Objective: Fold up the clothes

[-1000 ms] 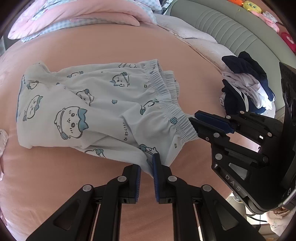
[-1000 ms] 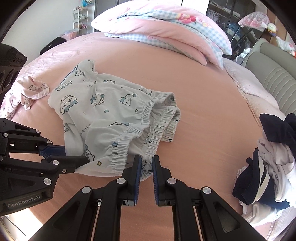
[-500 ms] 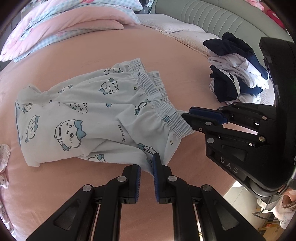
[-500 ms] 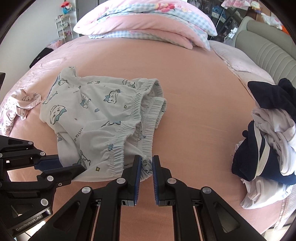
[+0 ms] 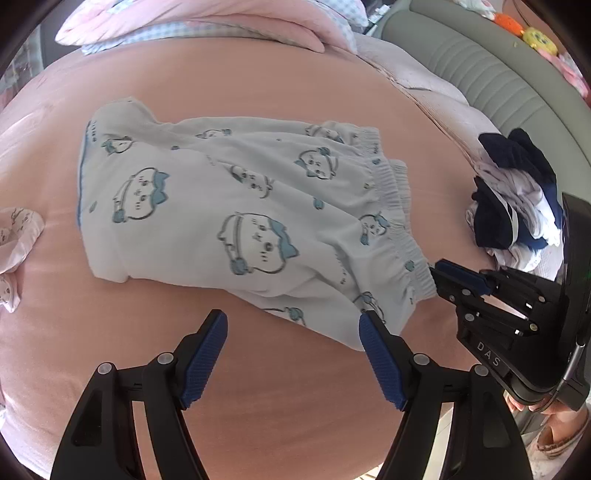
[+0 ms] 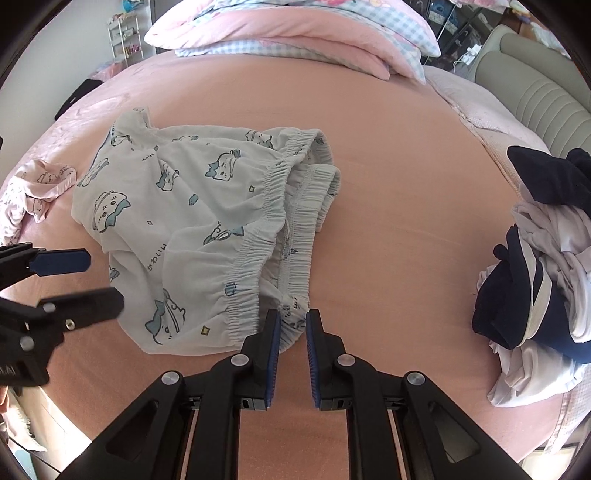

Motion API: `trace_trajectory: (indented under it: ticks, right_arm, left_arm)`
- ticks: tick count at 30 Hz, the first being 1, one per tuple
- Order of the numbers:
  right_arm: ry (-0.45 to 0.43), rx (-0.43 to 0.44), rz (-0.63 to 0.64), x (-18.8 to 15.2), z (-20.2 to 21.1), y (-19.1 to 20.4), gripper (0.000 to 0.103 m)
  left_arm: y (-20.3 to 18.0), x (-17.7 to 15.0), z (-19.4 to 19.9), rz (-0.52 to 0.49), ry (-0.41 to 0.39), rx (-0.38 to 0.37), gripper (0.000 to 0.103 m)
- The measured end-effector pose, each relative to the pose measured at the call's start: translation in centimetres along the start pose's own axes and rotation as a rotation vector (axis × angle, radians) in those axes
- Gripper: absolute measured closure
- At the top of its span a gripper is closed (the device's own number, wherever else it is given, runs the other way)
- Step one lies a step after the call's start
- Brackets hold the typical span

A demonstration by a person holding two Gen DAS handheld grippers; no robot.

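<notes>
Pale blue shorts (image 5: pixel 236 206) with a cartoon cat print lie spread on the pink bed (image 5: pixel 258 387), elastic waistband to the right. My left gripper (image 5: pixel 293 319) is over their near edge. Its jaws are opening and stand wide, with the cloth's hem by the right finger (image 5: pixel 376 347) but not pinched. In the right wrist view it shows at the left (image 6: pixel 99 280), apart from the shorts (image 6: pixel 177 221). My right gripper (image 6: pixel 292 317) has a bunch of the waistband between its fingertips. Its jaws are just opening, and the pads still touch the cloth. The left wrist view shows it at the waistband corner (image 5: pixel 437 275).
A pile of dark blue and white clothes (image 6: pixel 535 258) lies at the bed's right edge (image 5: pixel 517 206). A small pink garment (image 6: pixel 37 188) sits at the left. Pink and checked bedding (image 6: pixel 295 29) is heaped at the far end, beside a grey padded headboard (image 5: pixel 480 66).
My left gripper has opened wide and let go of the shorts' near edge. The right gripper still has the waistband, and the shorts now lie flatter on the bed.
</notes>
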State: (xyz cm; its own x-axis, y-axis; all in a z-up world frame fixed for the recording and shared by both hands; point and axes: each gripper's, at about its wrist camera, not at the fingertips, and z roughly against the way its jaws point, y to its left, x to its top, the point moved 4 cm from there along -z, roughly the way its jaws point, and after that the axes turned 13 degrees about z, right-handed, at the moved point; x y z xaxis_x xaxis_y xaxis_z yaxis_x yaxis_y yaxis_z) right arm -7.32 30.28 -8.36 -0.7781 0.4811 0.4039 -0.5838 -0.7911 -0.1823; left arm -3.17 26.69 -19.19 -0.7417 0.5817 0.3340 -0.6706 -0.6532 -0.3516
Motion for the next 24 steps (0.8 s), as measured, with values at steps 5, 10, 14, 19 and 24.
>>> trace_trajectory:
  ticks: [5, 10, 14, 19, 24]
  right_arm:
    - [0.006, 0.034, -0.032, -0.1, 0.2, -0.3, 0.090]
    - [-0.011, 0.026, -0.024, 0.1, 0.9, -0.4, 0.060]
    - [-0.007, 0.093, -0.076, 0.1, 1.5, -0.5, 0.059]
    - [0.022, 0.240, -0.238, -1.0, 2.0, -0.8, 0.058]
    - [0.044, 0.279, -0.271, -2.2, 1.6, 0.3, 0.056]
  left_arm:
    - [3.4, 0.7, 0.6, 0.075, -0.015, 0.022, 0.030]
    - [5.3, 0.9, 0.9, 0.053, -0.054, 0.128, 0.030]
    - [5.6, 0.7, 0.7, 0.001, -0.072, 0.250, 0.030]
    - [5.3, 0.6, 0.5, 0.011, -0.048, 0.238, 0.030]
    - [5.7, 0.5, 0.2, 0.087, -0.038, 0.226, 0.030]
